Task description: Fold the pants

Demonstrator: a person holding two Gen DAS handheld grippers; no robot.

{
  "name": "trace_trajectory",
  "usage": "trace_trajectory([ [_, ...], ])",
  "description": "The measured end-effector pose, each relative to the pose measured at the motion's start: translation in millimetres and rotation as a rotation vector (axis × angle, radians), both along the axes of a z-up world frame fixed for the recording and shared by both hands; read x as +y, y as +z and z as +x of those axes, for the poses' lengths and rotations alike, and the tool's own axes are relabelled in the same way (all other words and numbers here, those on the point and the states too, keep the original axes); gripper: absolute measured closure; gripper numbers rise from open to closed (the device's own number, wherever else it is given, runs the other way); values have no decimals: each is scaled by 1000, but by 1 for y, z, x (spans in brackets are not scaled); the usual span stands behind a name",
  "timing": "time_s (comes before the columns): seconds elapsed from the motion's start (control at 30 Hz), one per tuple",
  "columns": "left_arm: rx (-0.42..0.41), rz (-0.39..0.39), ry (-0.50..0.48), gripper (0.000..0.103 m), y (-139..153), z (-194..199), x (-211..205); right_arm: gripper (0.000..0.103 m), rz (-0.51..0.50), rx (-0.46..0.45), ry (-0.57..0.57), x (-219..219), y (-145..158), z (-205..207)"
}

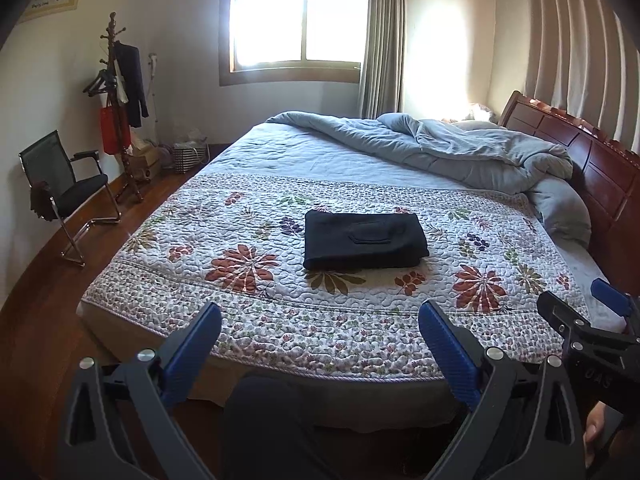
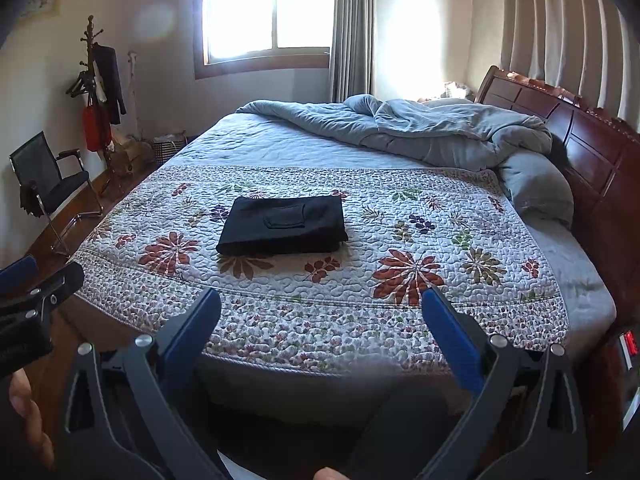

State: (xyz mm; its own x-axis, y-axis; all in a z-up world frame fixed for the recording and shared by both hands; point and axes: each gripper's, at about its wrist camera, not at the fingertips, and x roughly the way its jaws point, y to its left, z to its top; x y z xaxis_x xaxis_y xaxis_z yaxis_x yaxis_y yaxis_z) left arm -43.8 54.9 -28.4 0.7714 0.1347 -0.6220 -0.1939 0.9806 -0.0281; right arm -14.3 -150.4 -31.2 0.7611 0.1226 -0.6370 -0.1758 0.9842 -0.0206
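Black pants (image 1: pixel 363 239) lie folded into a neat rectangle on the floral quilt (image 1: pixel 280 304), a back pocket facing up. They also show in the right wrist view (image 2: pixel 284 225). My left gripper (image 1: pixel 320 320) is open and empty, held back from the bed's near edge, well short of the pants. My right gripper (image 2: pixel 322 308) is open and empty too, at about the same distance. The right gripper shows at the right edge of the left wrist view (image 1: pixel 580 312), and the left gripper at the left edge of the right wrist view (image 2: pixel 36 280).
A crumpled blue-grey duvet (image 1: pixel 460 148) is piled at the bed's far right by the wooden headboard (image 1: pixel 600 160). A black chair (image 1: pixel 64 188) and a coat stand (image 1: pixel 120 112) are by the left wall. A window (image 1: pixel 300 16) is behind the bed.
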Motion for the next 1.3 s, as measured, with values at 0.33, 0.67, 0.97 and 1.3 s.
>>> trace_trajectory([
  [0.33, 1, 1, 7, 4, -1, 2, 0, 3, 0, 6, 3, -1, -3, 3],
  [0.67, 2, 0, 10, 4, -3, -1, 4, 3, 0, 5, 5, -1, -3, 2],
  [0.97, 0, 1, 8, 4, -2, -1, 3, 3, -3, 2, 7, -1, -3, 1],
  [1.3, -1, -10, 11, 4, 1, -7, 4, 3, -6, -2, 9, 0, -1, -3],
])
